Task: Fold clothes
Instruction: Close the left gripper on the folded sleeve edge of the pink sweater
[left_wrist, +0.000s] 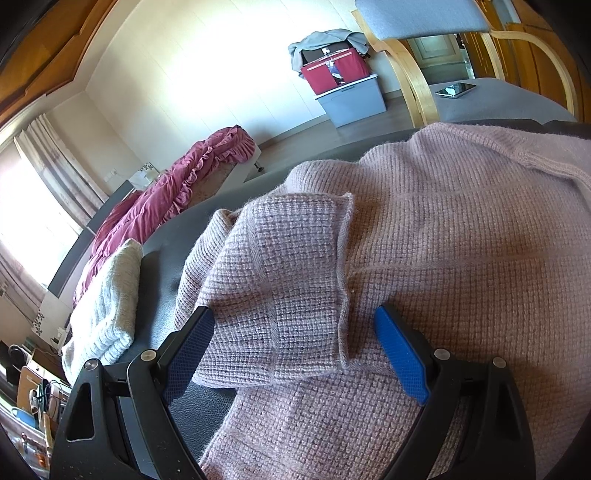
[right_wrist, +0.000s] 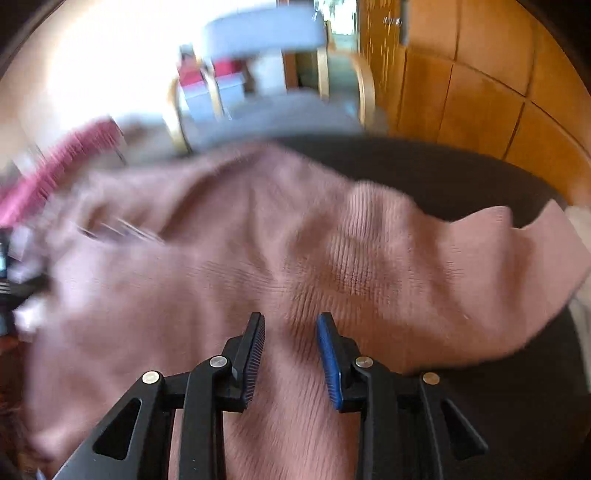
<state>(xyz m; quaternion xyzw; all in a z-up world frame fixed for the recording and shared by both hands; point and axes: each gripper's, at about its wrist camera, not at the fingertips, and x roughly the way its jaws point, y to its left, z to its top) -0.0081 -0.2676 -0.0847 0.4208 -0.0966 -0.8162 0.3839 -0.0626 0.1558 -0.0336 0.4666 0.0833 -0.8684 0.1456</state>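
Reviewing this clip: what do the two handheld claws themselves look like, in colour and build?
Both look alike. The left claw and right claw have black angular frames with triangular cut-outs and round silver bolts at the joints. Each finger carries a blue textured pad. No cables, markings, hands or sleeves show in either view.

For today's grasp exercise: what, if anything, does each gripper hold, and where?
Nothing. The left gripper and right gripper are both open over the pink sweater.
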